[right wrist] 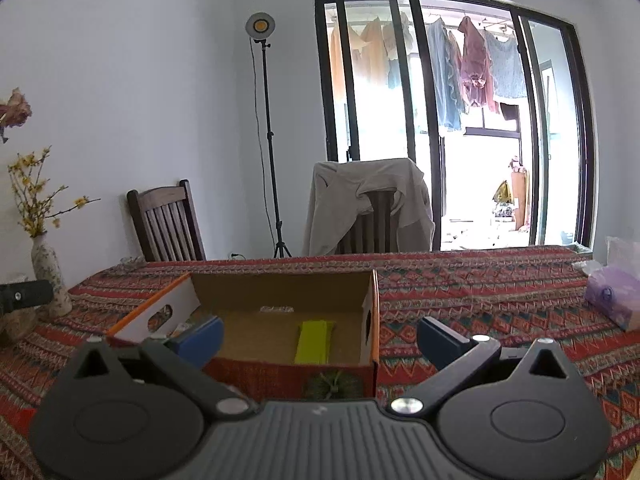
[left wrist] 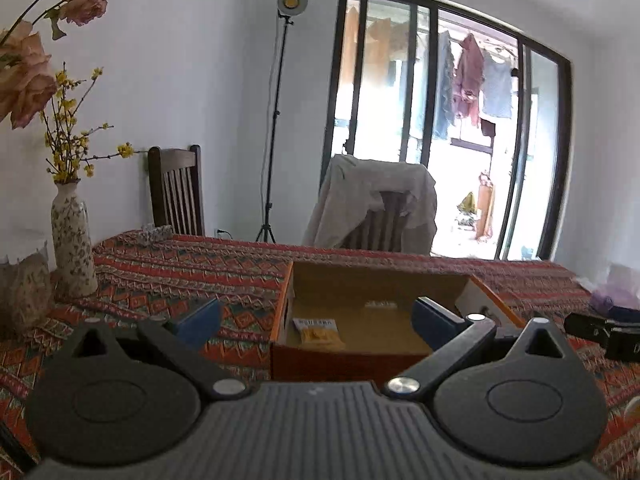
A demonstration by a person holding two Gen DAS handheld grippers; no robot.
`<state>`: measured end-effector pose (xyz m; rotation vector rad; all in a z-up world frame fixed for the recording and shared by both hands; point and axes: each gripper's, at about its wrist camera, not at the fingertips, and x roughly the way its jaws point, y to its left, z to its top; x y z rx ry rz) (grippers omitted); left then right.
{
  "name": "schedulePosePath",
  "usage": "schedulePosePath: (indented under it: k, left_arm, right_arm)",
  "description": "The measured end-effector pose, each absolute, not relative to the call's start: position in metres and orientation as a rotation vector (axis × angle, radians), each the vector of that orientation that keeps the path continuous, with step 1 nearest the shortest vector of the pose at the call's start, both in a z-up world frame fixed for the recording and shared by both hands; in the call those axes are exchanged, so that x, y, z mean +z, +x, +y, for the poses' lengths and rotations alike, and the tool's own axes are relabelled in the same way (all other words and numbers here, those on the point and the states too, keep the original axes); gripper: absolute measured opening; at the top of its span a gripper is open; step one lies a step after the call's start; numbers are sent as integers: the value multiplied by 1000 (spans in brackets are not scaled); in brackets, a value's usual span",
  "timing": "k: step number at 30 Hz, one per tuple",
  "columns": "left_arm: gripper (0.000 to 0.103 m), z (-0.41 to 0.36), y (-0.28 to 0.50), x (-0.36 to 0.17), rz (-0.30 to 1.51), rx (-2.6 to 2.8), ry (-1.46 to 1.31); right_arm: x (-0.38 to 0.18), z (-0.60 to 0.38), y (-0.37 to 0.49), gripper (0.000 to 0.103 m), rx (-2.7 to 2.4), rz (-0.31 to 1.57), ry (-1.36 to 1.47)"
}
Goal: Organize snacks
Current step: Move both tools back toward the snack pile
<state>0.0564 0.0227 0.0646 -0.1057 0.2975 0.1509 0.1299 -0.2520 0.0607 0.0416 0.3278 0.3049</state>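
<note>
An open cardboard box (left wrist: 376,284) with orange sides stands on the patterned tablecloth; it also shows in the right wrist view (right wrist: 280,284). A yellow snack packet (left wrist: 320,332) lies on its floor at the near left. In the right wrist view a lime-green packet (right wrist: 314,340) lies on the box floor. My left gripper (left wrist: 316,318) is open and empty, just in front of the box. My right gripper (right wrist: 320,334) is open and empty, at the box's near wall. The right gripper's black body (left wrist: 604,334) shows at the right of the left wrist view.
A floral vase (left wrist: 72,240) with yellow flowers stands at the table's left. A purple tissue pack (right wrist: 614,292) lies at the right. Two wooden chairs (right wrist: 168,224) stand behind the table, one draped with a grey jacket (right wrist: 368,204). A light stand (right wrist: 268,140) is at the wall.
</note>
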Motion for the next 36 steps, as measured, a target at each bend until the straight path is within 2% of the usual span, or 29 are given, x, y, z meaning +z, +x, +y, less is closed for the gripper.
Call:
schedulePosePath:
  k: [16, 36]
  left_arm:
    - [103, 37, 15, 9, 413, 153, -154]
    - [103, 31, 12, 6, 408, 153, -150]
  right_arm:
    - [6, -268, 83, 103, 316, 476, 12]
    - [-11, -259, 87, 103, 318, 558, 4]
